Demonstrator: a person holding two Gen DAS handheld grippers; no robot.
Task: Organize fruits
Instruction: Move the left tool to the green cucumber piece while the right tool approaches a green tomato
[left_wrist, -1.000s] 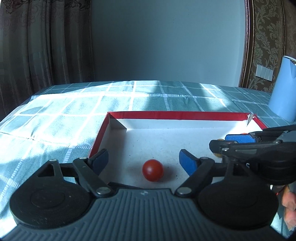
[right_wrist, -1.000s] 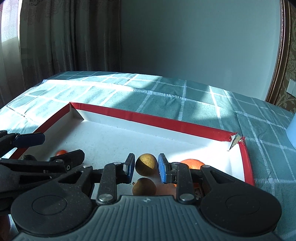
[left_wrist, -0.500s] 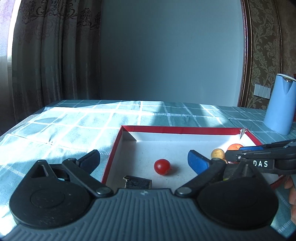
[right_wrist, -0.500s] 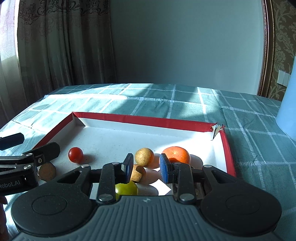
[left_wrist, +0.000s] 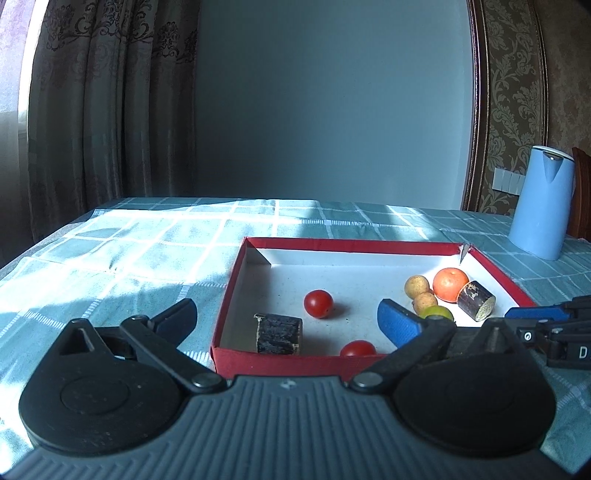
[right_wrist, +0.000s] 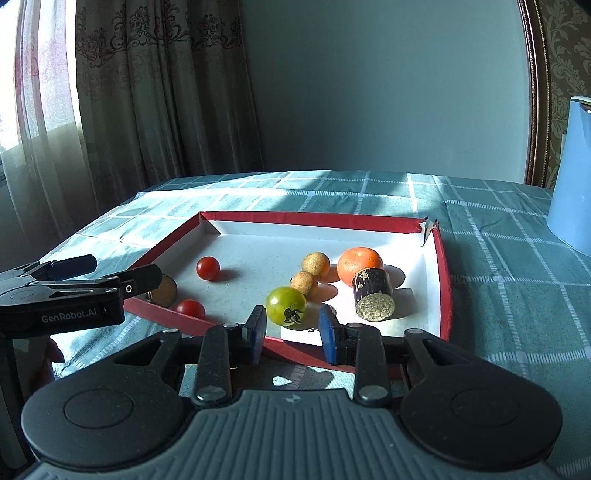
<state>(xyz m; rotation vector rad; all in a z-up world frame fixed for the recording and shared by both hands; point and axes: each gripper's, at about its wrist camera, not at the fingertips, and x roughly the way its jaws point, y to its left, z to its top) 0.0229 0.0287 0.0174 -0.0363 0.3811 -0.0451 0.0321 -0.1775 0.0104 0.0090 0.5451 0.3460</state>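
Note:
A red-rimmed white tray (left_wrist: 347, 245) (right_wrist: 441, 273) holds two red cherry tomatoes (left_wrist: 317, 302) (right_wrist: 208, 267), a second one at the near rim (left_wrist: 357, 348) (right_wrist: 190, 308), a green tomato (right_wrist: 286, 304) (left_wrist: 437, 312), two tan round fruits (right_wrist: 316, 263) (left_wrist: 416, 286), an orange (right_wrist: 360, 266) (left_wrist: 450, 284) and two dark cut cylinders (right_wrist: 373, 293) (left_wrist: 277, 333). My left gripper (left_wrist: 286, 321) is open and empty, in front of the tray's near left rim. My right gripper (right_wrist: 291, 332) is open and empty, just short of the green tomato.
A light blue kettle (left_wrist: 541, 203) (right_wrist: 572, 173) stands on the teal checked tablecloth (left_wrist: 129, 251) right of the tray. Curtains and a wall lie behind the table. The left gripper's body shows in the right wrist view (right_wrist: 66, 299).
Both grippers have pulled back and up out of the tray, so the whole tray and all fruits now show. The right jaws have widened a little.

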